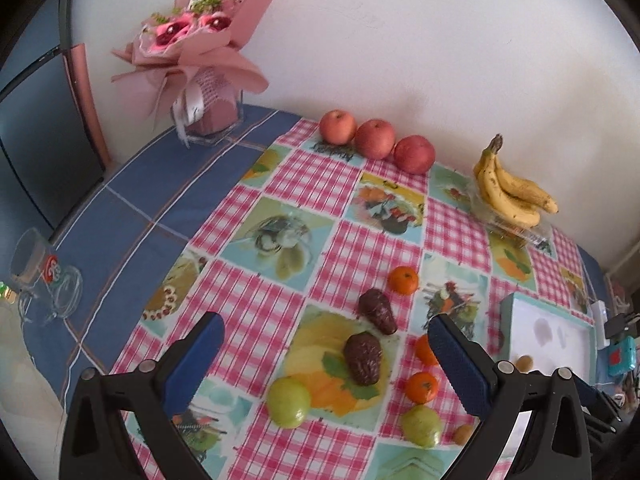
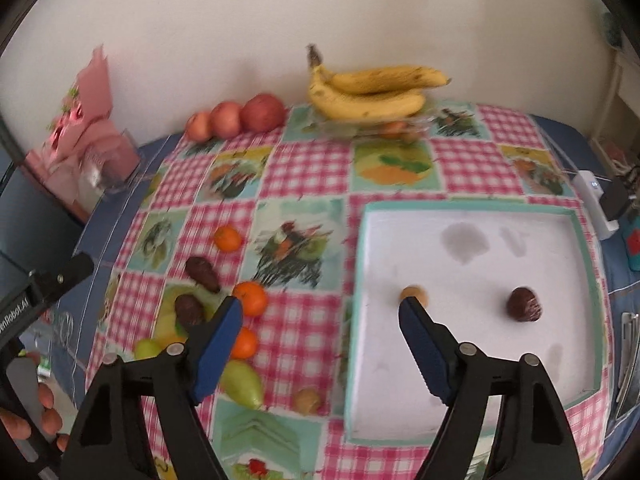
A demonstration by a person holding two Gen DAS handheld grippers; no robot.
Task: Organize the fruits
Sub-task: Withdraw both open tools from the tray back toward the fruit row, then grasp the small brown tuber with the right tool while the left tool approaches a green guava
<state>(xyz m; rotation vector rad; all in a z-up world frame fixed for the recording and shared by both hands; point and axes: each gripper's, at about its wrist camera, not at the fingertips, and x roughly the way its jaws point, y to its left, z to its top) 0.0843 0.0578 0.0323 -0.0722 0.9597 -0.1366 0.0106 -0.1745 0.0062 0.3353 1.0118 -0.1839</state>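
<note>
My left gripper (image 1: pixel 324 334) is open and empty above loose fruit on the checked tablecloth: two dark brown avocados (image 1: pixel 363 358), three oranges (image 1: pixel 403 279) and two green pears (image 1: pixel 289 401). My right gripper (image 2: pixel 320 310) is open and empty, over the left edge of the white tray (image 2: pixel 576 232). The tray holds one dark avocado (image 2: pixel 524 304) and a small tan fruit (image 2: pixel 416 294). Three red apples (image 1: pixel 376 139) and a banana bunch (image 1: pixel 512 188) lie by the wall.
A pink bouquet in a glass vase (image 1: pixel 208 116) stands at the back left. A glass mug (image 1: pixel 44 280) lies at the left. A power strip and cables (image 2: pixel 600 200) sit right of the tray. A small tan fruit (image 2: pixel 307 400) lies beside the tray.
</note>
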